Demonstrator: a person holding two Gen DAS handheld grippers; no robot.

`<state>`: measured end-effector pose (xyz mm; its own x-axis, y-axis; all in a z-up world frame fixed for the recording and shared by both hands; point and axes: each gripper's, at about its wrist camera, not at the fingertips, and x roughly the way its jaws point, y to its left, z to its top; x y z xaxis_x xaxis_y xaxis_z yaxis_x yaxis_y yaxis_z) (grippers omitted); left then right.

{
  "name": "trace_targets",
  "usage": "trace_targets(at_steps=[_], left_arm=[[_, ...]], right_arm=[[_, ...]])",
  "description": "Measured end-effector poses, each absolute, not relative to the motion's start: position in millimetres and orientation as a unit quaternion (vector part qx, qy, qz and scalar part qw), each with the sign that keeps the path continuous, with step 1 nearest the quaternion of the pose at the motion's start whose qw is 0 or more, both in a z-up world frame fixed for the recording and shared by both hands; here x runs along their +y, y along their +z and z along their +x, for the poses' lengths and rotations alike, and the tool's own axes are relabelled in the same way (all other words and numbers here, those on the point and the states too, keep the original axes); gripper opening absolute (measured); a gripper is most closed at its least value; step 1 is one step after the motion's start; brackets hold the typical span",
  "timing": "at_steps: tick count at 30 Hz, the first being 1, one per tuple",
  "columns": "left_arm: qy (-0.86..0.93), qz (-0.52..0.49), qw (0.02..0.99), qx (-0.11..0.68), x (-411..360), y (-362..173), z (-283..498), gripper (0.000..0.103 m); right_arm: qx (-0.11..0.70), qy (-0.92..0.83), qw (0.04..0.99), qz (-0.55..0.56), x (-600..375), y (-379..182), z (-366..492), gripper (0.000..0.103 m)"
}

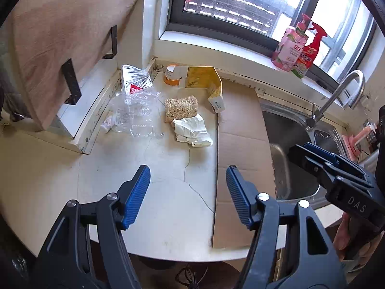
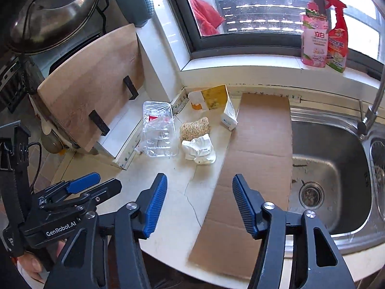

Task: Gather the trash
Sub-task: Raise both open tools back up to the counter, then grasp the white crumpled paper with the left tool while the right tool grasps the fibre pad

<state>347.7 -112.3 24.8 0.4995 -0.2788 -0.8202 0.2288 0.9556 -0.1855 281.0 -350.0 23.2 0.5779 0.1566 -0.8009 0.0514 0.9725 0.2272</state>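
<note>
Trash lies at the back of the white counter [image 1: 154,192]: a crumpled white tissue [image 1: 192,130] [image 2: 199,150], a tan loofah scrubber [image 1: 181,106] [image 2: 194,128], a clear plastic clamshell tray [image 1: 137,106] [image 2: 158,130], a torn yellow carton [image 1: 207,82] [image 2: 219,103] and an orange cup [image 1: 171,75]. A flat cardboard sheet [image 1: 243,159] [image 2: 252,180] lies beside the sink. My left gripper [image 1: 187,192] is open and empty above the counter's front. My right gripper [image 2: 199,200] is open and empty over the cardboard's left edge.
A steel sink [image 2: 332,168] with a faucet [image 1: 336,96] is at the right. A wooden cutting board [image 2: 93,82] leans on the left. Pink and red spray bottles [image 2: 322,31] stand on the windowsill. A pot lid [image 2: 53,12] and utensil holder are far left.
</note>
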Motion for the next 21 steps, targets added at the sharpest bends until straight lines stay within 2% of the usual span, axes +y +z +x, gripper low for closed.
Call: trace_targets(at_steps=[2, 7, 21], left_arm=[[-0.134, -0.033, 0.859, 0.493, -125.6, 14.4, 375.5, 0.063], [-0.101, -0.063, 0.839, 0.531, -149.3, -23.0, 432.5, 0.063], [-0.037, -0.113, 0.798, 0.591, -175.8, -125.2, 510.6, 0.063]], right_arm=[[0.469, 0.038, 0.876, 0.108, -361.0, 15.2, 317.9, 0.044], [0.497, 0.066, 0.858, 0.110, -382.4, -22.4, 392.0, 0.038], [0.545, 0.080, 0.816, 0.175, -427.2, -146.0, 486.2, 0.038]])
